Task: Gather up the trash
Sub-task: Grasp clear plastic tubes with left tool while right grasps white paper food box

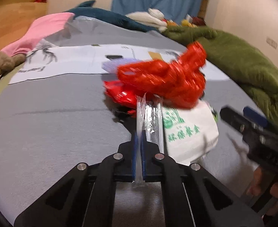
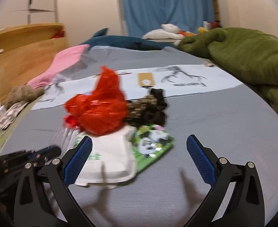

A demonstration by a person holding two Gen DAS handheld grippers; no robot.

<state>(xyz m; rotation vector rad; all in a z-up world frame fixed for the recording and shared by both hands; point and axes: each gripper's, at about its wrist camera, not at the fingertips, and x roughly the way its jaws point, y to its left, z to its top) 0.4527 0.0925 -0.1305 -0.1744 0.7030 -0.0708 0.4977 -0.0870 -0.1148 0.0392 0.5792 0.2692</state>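
Note:
My left gripper (image 1: 138, 132) is shut on a clear plastic wrapper (image 1: 150, 121) that sticks out ahead of its fingers, over the grey bed sheet (image 1: 53, 128). Just beyond lies a trash pile: a crumpled red plastic bag (image 1: 163, 79), a white bag with green print (image 1: 188, 132) and a red wrapper (image 1: 120, 94). My right gripper (image 2: 139, 147) is open and empty, just above the white bag (image 2: 110, 158). The red bag (image 2: 99, 109), a green picture packet (image 2: 154, 143) and a dark patterned wrapper (image 2: 148, 107) lie ahead of it. The left gripper shows at lower left in the right wrist view (image 2: 35, 155).
A green blanket (image 2: 252, 56) is heaped along the right side. A white printed cloth (image 2: 176, 83) crosses the bed, with a pink cloth (image 2: 63, 66), a blue shark plush (image 2: 120, 41) and a brown plush (image 2: 19, 94) at the left. A wooden frame (image 2: 16, 56) borders the left edge.

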